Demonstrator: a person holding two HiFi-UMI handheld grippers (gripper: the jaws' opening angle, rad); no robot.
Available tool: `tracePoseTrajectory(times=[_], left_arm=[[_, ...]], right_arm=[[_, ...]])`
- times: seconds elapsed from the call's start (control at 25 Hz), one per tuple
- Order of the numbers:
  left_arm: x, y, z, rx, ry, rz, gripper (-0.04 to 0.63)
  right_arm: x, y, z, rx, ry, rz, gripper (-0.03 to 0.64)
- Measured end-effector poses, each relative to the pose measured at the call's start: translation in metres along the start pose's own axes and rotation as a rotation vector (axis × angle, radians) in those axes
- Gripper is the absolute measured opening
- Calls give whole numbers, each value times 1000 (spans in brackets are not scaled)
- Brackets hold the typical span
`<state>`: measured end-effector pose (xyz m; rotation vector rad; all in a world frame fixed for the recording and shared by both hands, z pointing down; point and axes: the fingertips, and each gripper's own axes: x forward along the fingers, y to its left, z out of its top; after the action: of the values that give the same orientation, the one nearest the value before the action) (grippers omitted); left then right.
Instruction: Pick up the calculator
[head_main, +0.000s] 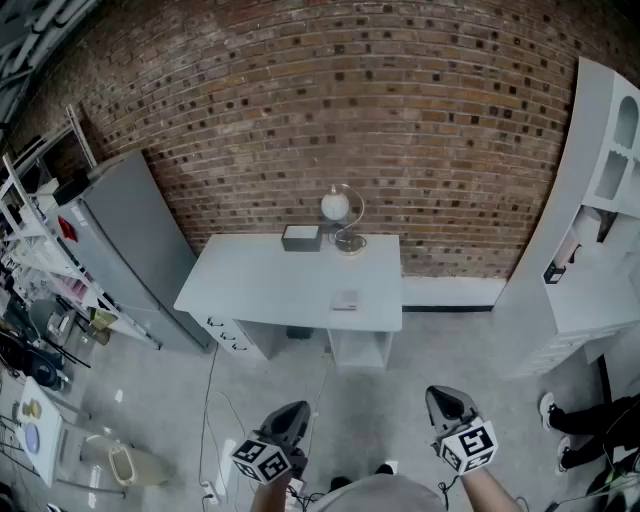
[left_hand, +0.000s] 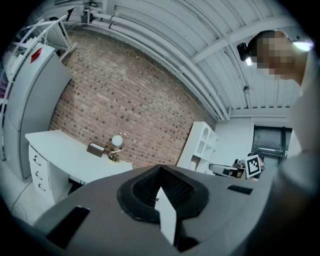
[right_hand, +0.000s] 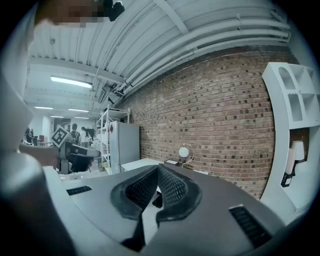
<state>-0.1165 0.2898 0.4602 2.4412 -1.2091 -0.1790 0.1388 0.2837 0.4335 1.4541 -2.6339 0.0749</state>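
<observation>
Left gripper (head_main: 290, 418) and right gripper (head_main: 447, 402): jaws together, empty. Small flat pale rectangular calculator (head_main: 345, 301) at twelve o'clock, on white desk (head_main: 250, 290), well apart. Approach step, by my reading; next: advance, open jaws.

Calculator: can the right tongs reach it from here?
Probably not yet. The calculator lies on the desk, far across the floor from the right tongs; nothing blocks the way.
</observation>
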Motion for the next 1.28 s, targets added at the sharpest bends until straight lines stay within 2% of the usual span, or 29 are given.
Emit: tracePoseTrajectory(times=[0.96,1.28], left_arm=[[9,-10,3,22,-22,22,14],[17,-10,1,24,-32,52,98]], right_arm=[[5,-8,-4,34,-11,12,11],[5,-18,-7,42,-8,30,12]])
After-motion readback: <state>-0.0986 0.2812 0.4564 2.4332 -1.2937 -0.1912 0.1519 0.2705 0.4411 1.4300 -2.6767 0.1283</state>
